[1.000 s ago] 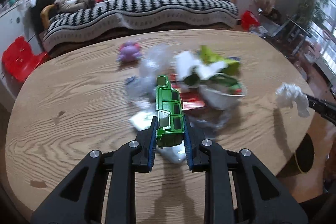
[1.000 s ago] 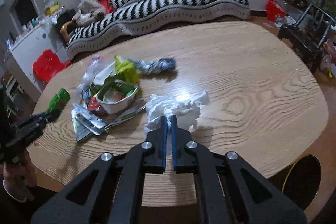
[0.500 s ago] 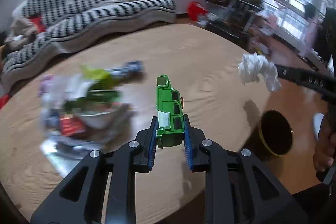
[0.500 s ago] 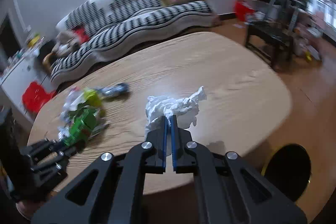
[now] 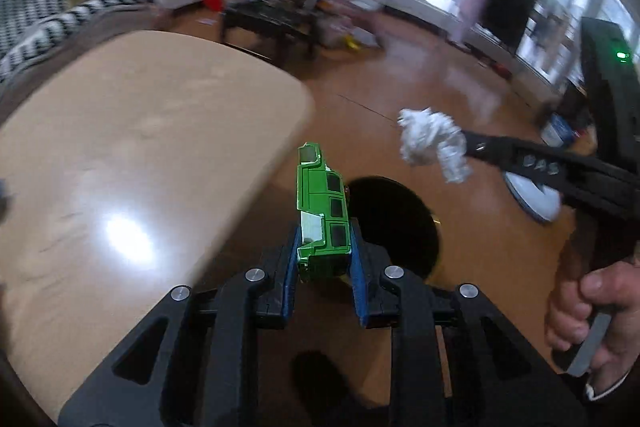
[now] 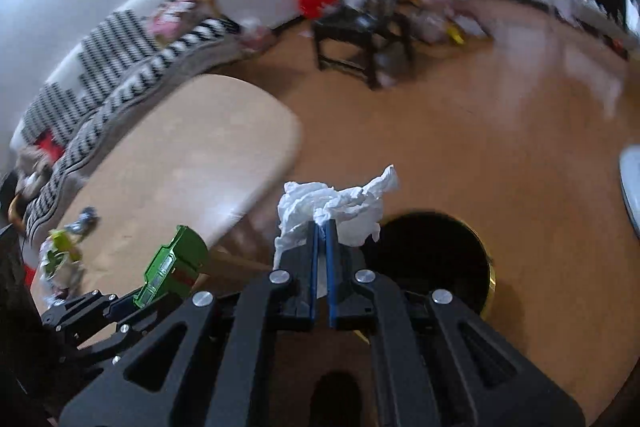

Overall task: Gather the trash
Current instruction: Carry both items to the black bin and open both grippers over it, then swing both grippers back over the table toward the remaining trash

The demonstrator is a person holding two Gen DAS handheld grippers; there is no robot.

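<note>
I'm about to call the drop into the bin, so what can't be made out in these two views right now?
- Bin inside: all black in both views; contents unseen, and the toy bus and left gripper cover its near rim.
- Trash pile: right view only, small, blurred, at the edge.
- Tissue: right gripper hides its pinched part.
- Room behind: motion-blurred in both.

No legible txt; right gripper (image 5: 464, 147) embossing blurred.

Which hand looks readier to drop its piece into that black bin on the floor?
Probably the left: its green toy bus already overlaps the bin opening, while the right gripper's crumpled tissue sits just beside it.
</note>
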